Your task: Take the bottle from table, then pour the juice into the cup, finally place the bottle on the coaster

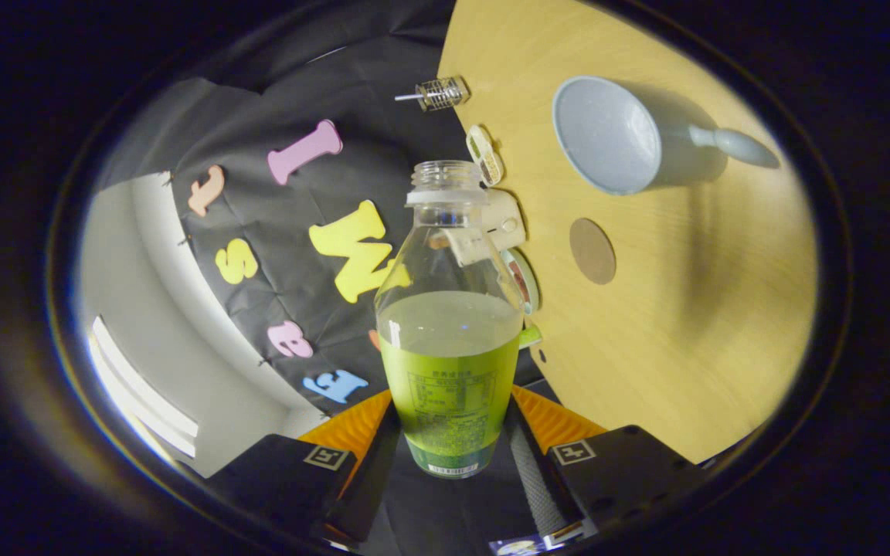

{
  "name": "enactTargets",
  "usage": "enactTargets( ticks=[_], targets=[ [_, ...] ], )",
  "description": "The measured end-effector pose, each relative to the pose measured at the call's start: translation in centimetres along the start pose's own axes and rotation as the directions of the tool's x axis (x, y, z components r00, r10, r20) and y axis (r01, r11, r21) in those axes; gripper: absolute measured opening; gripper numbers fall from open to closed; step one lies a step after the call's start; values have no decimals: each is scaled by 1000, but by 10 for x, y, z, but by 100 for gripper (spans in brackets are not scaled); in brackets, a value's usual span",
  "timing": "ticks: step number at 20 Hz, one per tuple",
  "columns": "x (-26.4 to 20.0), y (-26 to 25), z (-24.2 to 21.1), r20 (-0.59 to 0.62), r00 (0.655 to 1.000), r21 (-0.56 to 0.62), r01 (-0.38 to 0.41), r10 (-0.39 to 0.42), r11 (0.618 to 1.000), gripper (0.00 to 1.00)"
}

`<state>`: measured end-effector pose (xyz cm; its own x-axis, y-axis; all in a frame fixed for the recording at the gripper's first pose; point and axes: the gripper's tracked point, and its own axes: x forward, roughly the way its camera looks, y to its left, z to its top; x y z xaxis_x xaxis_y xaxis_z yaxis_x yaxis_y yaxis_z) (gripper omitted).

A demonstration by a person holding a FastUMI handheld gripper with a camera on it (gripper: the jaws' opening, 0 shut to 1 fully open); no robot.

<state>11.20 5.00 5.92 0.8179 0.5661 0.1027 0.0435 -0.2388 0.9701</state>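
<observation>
My gripper (449, 421) is shut on the lower part of a clear bottle (449, 324), a finger pressing on each side of it. The bottle has no cap and holds green juice up to about half its height. The view is rolled far over, so the wooden table (692, 340) stands almost on edge to the right of the bottle. A grey-blue cup with a handle (623, 135) stands on the table beyond the bottle's mouth, its opening toward me. A round brown coaster (592, 251) lies flat on the table between the cup and the bottle.
Small items sit along the table's far edge by the cloth wall: a little wire cage object (439, 93), an oval item (484, 154), a pale block (503, 220) and a round tin (523, 279). A white wall (144, 309) lies past the cloth.
</observation>
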Motion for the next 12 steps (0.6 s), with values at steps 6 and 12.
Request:
enactTargets(
  ticks=[6,12],
  targets=[
    [-1,-29,3,44,993,-286,118,-109,951,80],
    [-3,-30,7,104,974,-650,219,-200,728,80]
  ],
)
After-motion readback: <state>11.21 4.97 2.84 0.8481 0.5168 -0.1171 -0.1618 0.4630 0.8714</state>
